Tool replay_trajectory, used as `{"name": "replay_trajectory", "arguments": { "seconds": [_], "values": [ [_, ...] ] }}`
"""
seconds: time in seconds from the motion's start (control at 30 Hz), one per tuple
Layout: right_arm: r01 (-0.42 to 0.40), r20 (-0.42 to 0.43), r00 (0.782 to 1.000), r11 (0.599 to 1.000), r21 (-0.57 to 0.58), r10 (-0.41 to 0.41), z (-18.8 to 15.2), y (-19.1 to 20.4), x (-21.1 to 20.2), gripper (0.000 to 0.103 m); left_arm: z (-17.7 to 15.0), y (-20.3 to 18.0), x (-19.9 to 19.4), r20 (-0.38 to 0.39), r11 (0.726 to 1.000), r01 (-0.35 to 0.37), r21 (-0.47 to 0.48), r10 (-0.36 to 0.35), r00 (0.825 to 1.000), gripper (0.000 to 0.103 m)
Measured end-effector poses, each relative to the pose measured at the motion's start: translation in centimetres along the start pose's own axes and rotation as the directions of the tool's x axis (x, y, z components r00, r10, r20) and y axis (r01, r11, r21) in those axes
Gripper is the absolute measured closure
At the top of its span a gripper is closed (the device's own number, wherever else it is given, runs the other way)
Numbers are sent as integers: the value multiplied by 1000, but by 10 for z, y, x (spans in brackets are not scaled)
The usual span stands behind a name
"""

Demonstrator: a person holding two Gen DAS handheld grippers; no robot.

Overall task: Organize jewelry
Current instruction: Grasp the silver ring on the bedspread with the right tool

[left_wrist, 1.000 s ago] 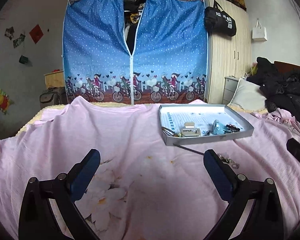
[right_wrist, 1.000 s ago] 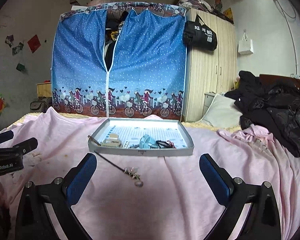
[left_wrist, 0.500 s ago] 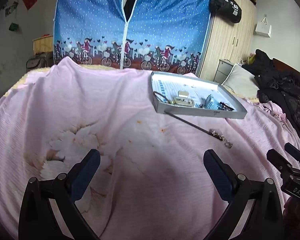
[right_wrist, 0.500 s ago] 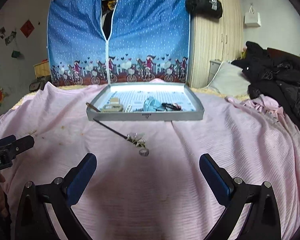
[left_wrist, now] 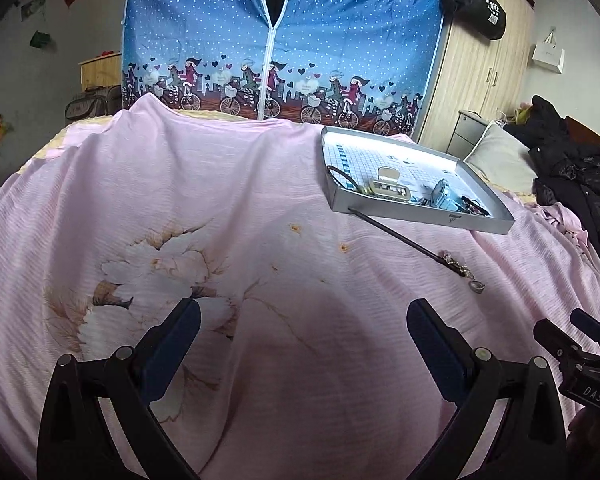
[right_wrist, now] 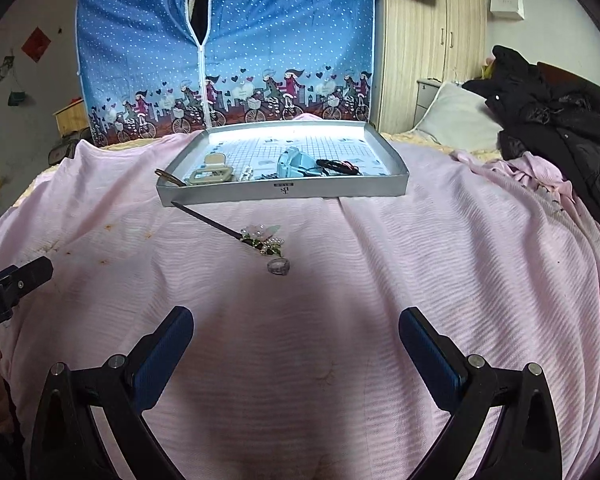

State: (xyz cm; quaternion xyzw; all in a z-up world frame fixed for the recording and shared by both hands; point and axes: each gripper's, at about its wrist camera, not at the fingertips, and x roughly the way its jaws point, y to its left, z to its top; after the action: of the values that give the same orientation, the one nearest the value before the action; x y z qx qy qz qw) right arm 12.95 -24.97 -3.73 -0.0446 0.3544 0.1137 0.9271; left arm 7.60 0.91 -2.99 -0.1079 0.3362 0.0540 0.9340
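**Reaching for the hairpin in front of the tray**

Hovering over the pink bedsheet (right_wrist: 460, 240), the right gripper (right_wrist: 296, 344) is wide and holds nothing; the left gripper (left_wrist: 304, 332) is the same. The hairpin (right_wrist: 236, 233) lies just before the tray (right_wrist: 284, 192), its thin tip almost touching the tray wall, and a ring (right_wrist: 278, 267) lies just beside its flower end. Probably best to pinch across the stick, low to the sheet, without catching cloth.
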Motion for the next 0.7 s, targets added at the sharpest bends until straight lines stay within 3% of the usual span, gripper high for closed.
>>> {"name": "replay_trajectory", "arguments": {
  "seconds": [0.17,0.3,0.47,0.57,0.7],
  "values": [
    [36,-102,994,994,-102,-46,7,2,26,0,-1,1,9,-60,999,44,-13,-44,997,2],
    [65,-108,991,985,-162,-83,15,-7,43,0,-1,2,20,-107,998,66,-24,-68,992,2],
    [-37,-114,993,993,-112,24,25,-23,67,0,11,1,35,-138,995,93,-23,-95,986,2],
    [-60,-97,994,990,-124,48,29,-24,78,1,23,-3,47,-156,994,106,0,-104,982,2],
    [-118,-99,990,983,-141,105,31,-22,90,30,36,-12,68,-189,990,139,15,-134,973,2]
  ]
}}
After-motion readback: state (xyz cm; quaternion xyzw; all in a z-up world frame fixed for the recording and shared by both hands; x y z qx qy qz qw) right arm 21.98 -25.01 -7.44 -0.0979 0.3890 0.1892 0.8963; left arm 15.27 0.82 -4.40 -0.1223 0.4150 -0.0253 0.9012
